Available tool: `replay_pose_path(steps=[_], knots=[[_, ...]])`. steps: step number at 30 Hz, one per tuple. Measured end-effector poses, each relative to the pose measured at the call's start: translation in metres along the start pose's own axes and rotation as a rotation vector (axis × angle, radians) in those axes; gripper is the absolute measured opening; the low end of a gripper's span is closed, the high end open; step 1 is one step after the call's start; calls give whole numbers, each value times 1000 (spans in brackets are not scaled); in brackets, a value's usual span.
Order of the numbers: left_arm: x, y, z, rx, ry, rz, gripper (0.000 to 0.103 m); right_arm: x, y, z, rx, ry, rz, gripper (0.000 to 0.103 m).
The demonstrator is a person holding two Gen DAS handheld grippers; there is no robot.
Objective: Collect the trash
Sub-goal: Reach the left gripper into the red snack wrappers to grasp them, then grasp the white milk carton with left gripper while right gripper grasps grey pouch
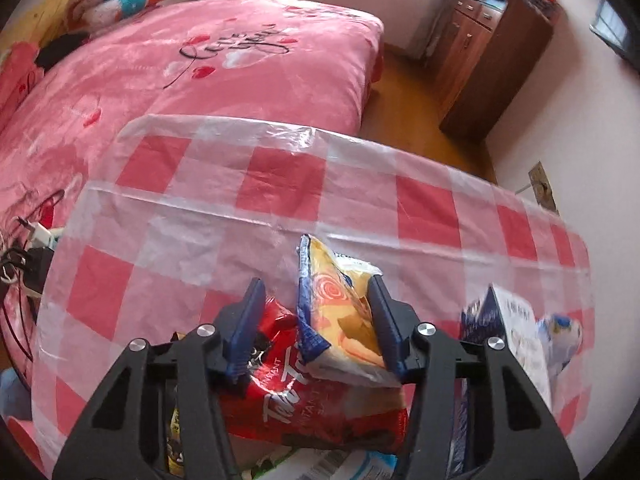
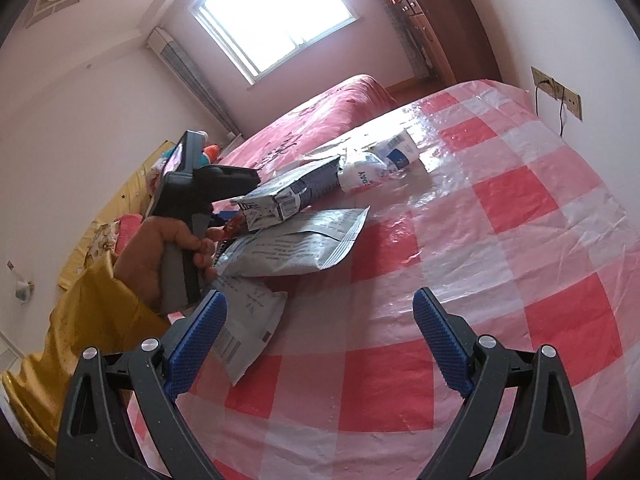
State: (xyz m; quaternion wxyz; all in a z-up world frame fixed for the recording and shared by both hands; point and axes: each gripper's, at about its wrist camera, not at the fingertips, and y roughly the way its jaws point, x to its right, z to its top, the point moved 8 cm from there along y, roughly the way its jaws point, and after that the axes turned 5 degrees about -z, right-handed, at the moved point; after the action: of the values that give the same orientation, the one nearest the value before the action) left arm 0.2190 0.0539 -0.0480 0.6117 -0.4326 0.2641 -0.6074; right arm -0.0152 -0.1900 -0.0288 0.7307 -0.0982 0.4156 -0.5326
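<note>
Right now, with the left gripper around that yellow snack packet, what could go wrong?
1. The left gripper holds the crumpled yellow snack packet off-centre; only the right pad clearly touches it, so it may slip out.
2. The red instant-drink wrapper lies right under it and could get dragged along.
3. The thin checked plastic table cover might snag and shift the remaining wrappers.

Red packet point(image 1: 320, 408): "INSTANT". White wrapper point(image 2: 362, 174): "DAY". Bedspread point(image 1: 240, 64): script lettering, unclear. Other print too small.
</note>
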Motion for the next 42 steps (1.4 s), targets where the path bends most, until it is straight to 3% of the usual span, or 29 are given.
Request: replay_pose_path(steps=[12,15,17,20,22,27,33,36,37,39,42], knots=[[30,-49,-99,-75,176,-86,48,10,-5,2,15,25,-16,93],[31,-63,-116,-110,161,-122,48,14,-7,2,14,28,-26,93],[28,-75,-114,-89,156,-109,48,18,-6,2,10,30,-37,93],[33,-104,-97,15,155,-103,49,22,-4,1,-1,43,-36,93],[47,-114,-86,24,158,-151,66,21,-3,1,-3,41,-35,93],[96,-97,-70,-18,243,-181,84,22,-2,1,-6,41,-30,93],[112,-38,-66,-144,220,-143,84,22,-1,0,-17,41,-22,93],[107,-23,-65,-152,204,-111,82,22,0,0,-23,42,-15,93],[106,-21,-65,-149,207,-106,72,22,1,0,-25,41,-14,93],[105,-19,-69,-155,191,-124,61,22,2,1,-29,39,-14,93],[99,-24,-73,-129,185,-121,60,21,5,0,-42,38,-6,93]])
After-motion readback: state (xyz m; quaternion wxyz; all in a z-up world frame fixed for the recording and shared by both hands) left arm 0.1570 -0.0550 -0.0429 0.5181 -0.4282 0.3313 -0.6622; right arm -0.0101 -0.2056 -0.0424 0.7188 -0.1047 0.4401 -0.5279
